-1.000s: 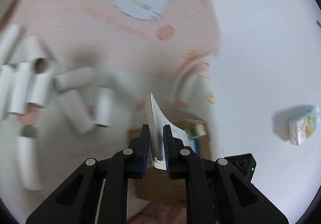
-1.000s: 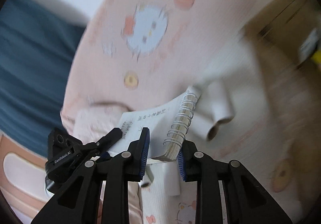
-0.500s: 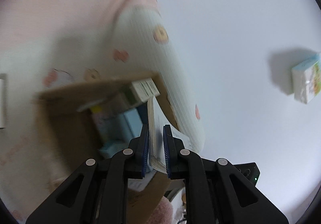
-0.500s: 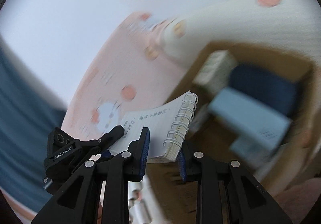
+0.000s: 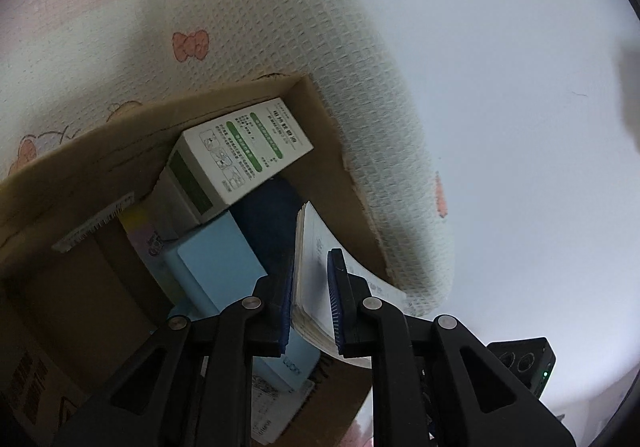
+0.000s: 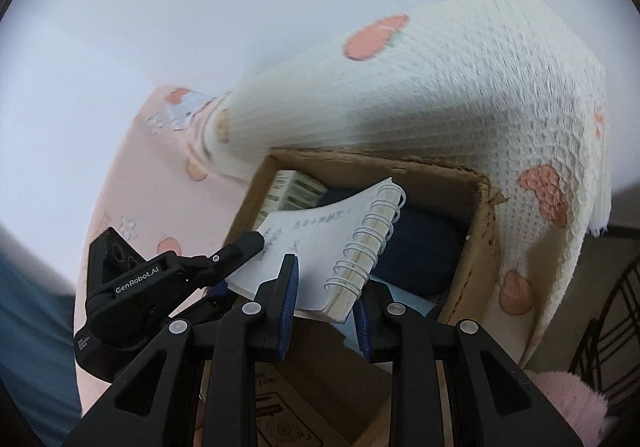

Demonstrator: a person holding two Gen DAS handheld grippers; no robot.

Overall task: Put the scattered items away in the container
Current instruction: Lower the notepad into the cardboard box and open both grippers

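Note:
Both grippers hold one white spiral notebook (image 6: 320, 243) over an open cardboard box (image 6: 476, 247). My right gripper (image 6: 326, 303) is shut on its spiral-bound edge. My left gripper (image 5: 310, 299) is shut on the opposite edge of the notebook (image 5: 312, 247) and shows in the right wrist view (image 6: 240, 247). The box (image 5: 120, 139) holds a white and green carton (image 5: 244, 155), a light blue case (image 5: 220, 267) and a dark blue item (image 5: 272, 215).
The box sits on a bed with a white waffle blanket (image 6: 440, 99) with pink prints and a pink sheet (image 6: 132, 187). A white wall (image 5: 520, 87) lies beyond. A black metal rack (image 6: 608, 319) stands at the right.
Both grippers have carried the notebook from above the scattered white paper tubes on the bed to above the open box. The grips have not changed.

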